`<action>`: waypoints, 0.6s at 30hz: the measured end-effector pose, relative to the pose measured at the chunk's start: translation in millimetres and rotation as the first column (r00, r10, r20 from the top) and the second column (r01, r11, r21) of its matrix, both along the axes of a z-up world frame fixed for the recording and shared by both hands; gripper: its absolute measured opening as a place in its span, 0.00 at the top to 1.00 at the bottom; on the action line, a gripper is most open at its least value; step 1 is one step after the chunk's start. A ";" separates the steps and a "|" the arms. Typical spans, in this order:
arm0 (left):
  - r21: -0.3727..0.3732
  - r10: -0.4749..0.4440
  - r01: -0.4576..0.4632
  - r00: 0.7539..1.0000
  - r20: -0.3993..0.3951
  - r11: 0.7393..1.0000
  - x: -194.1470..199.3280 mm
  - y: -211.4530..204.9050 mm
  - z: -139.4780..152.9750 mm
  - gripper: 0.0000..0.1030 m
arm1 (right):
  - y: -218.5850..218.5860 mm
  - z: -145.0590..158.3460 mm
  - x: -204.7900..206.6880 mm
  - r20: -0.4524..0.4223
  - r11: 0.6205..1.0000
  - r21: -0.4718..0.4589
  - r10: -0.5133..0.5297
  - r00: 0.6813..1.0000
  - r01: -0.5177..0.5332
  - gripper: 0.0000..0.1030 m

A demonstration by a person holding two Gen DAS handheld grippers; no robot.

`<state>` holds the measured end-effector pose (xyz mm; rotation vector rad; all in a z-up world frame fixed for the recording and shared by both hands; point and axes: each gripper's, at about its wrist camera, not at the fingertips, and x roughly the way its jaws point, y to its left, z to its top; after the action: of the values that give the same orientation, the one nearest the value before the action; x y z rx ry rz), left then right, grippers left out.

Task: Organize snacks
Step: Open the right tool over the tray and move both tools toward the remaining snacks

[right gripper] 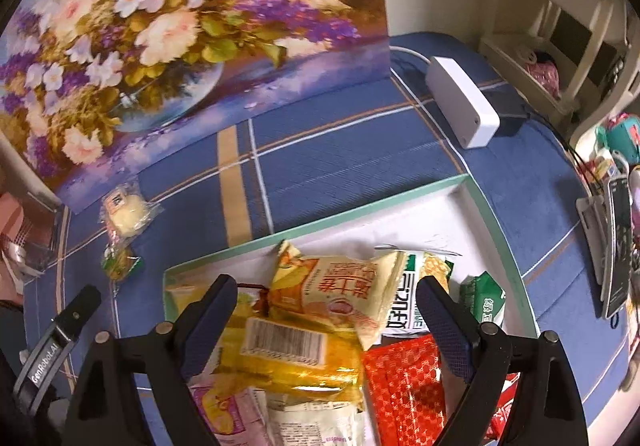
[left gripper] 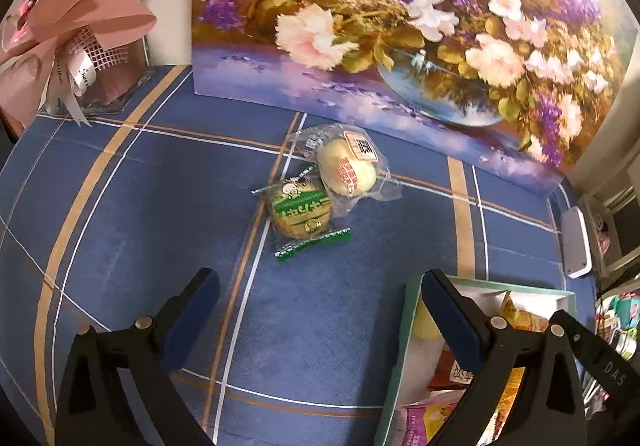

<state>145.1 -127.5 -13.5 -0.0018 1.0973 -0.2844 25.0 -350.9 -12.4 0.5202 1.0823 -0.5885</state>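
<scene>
Two loose snacks lie on the blue checked tablecloth (left gripper: 140, 206): a green-wrapped round biscuit (left gripper: 300, 212) and, touching it behind, a pale bun in clear wrap (left gripper: 352, 166). My left gripper (left gripper: 320, 282) hangs open just short of them with nothing between its fingers. At its right stands a shallow box with a mint-green rim (left gripper: 398, 350). My right gripper (right gripper: 328, 286) is open above that box (right gripper: 360, 208), over an orange-yellow packet (right gripper: 340, 286), a yellow packet with a barcode (right gripper: 288, 350) and a red foil packet (right gripper: 404, 386). The bun (right gripper: 126, 212) and biscuit (right gripper: 118, 260) show at left.
A large flower painting (left gripper: 400, 26) stands along the back of the table. A pink wrapped bouquet (left gripper: 80, 30) sits at the back left. A white adapter box (right gripper: 464, 102) with a cable lies at the back right, and a phone (right gripper: 620, 246) lies at the right edge.
</scene>
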 end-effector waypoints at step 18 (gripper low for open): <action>0.042 0.130 -0.131 0.991 0.023 0.990 17.1 81.2 23.1 0.02 | 84.8 23.8 36.9 0.054 0.979 -0.031 0.201 0.978 -0.199 0.10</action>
<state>162.3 -46.3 9.6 -0.0321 1.0784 -0.1425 61.9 -266.1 11.4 0.3976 1.0566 -0.4082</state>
